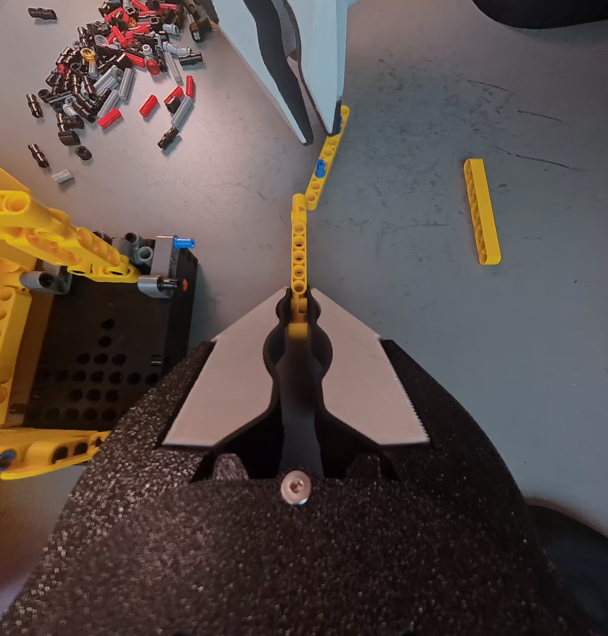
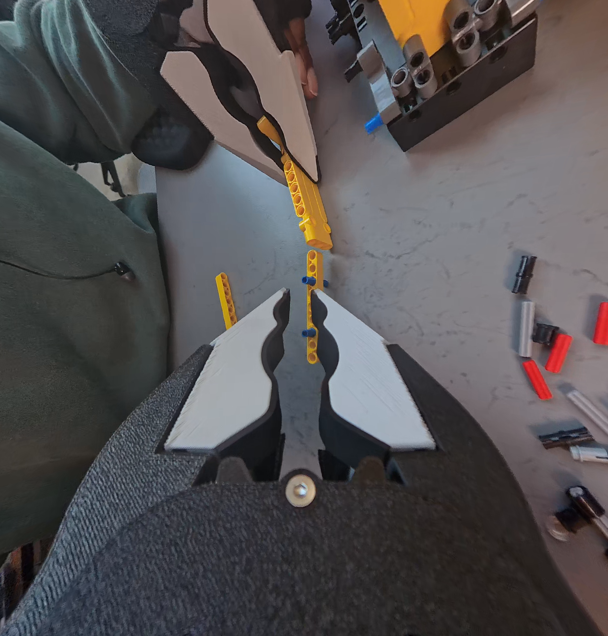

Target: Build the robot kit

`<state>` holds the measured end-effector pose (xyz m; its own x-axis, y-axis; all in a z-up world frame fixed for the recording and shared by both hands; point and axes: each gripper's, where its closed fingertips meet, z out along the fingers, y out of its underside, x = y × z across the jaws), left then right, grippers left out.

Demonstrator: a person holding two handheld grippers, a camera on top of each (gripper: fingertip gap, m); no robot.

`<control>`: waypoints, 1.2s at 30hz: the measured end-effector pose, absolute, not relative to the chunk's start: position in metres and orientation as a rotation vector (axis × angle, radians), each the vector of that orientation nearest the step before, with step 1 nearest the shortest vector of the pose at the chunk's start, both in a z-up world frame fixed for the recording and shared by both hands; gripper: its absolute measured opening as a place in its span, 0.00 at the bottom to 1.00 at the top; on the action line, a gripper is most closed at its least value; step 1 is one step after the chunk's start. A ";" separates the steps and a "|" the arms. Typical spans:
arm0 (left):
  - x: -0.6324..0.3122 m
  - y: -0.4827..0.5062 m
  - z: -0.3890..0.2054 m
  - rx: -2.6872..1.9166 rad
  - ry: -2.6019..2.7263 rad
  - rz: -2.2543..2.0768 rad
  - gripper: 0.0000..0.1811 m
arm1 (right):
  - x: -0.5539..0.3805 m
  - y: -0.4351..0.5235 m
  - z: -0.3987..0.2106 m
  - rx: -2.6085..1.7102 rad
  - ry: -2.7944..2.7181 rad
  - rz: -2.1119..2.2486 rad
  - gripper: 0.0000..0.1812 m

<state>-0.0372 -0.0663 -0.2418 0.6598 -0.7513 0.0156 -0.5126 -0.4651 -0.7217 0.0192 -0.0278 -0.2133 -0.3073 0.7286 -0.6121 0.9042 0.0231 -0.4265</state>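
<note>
My left gripper (image 1: 299,292) is shut on a yellow holed beam piece (image 1: 299,254) that points forward over the grey table. It also shows at the top of the right wrist view (image 2: 295,165), holding that piece (image 2: 309,206). A thin yellow beam with blue pins (image 1: 325,161) stands on its edge on the table, its near end just beyond the held piece's tip. My right gripper (image 2: 300,292) is narrowly open around this pinned beam (image 2: 312,272), which lies against the right finger. The right gripper also shows in the left wrist view (image 1: 321,134).
A second plain yellow beam (image 1: 481,213) lies loose, left of my right gripper (image 2: 225,299). A yellow and black model (image 1: 89,344) stands to the left (image 2: 467,103). A pile of small red, grey and black parts (image 1: 116,69) lies behind it. A person's green sleeve (image 2: 54,241) fills the left.
</note>
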 end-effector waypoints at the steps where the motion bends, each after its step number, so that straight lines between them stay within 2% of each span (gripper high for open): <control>1: -0.038 -0.066 -0.242 -2.170 0.973 -0.435 0.03 | 0.019 -0.026 -0.213 1.701 2.104 -1.150 0.07; 6: -0.044 -0.064 -0.234 -2.147 0.951 -0.414 0.03 | 0.013 -0.023 -0.203 1.684 2.462 -1.149 0.10; 11: -0.027 -0.071 -0.195 -1.971 0.970 -0.498 0.03 | -0.006 -0.045 -0.175 1.520 3.032 -1.183 0.16; 13: -0.018 -0.074 -0.182 -1.901 0.980 -0.528 0.04 | -0.010 -0.061 -0.172 1.450 3.139 -1.200 0.14; 14: -0.015 -0.076 -0.177 -1.876 0.981 -0.537 0.03 | -0.012 -0.066 -0.171 1.430 3.173 -1.213 0.08; 17: -0.013 -0.076 -0.158 -1.786 0.951 -0.536 0.04 | -0.014 -0.074 -0.157 1.465 3.163 -1.412 0.04; 21: -0.004 -0.087 -0.101 -1.498 0.831 -0.688 0.05 | -0.005 -0.083 -0.105 1.525 2.849 -2.111 0.04; 24: 0.003 -0.096 -0.077 -1.365 0.785 -0.766 0.04 | 0.000 -0.093 -0.085 1.523 2.687 -2.410 0.04; 32: 0.015 -0.104 -0.068 -1.309 0.768 -0.858 0.03 | 0.001 -0.105 -0.078 1.496 2.565 -2.561 0.04; 36: 0.013 -0.101 -0.071 -1.323 0.748 -0.890 0.03 | 0.000 -0.103 -0.083 1.539 2.597 -2.486 0.04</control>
<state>0.0128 -0.1012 -0.0708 0.4815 -0.8758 0.0346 0.1169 0.0250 -0.9928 -0.0004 -0.1027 -0.0831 -0.4526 0.8912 0.0315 0.0075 0.0391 -0.9992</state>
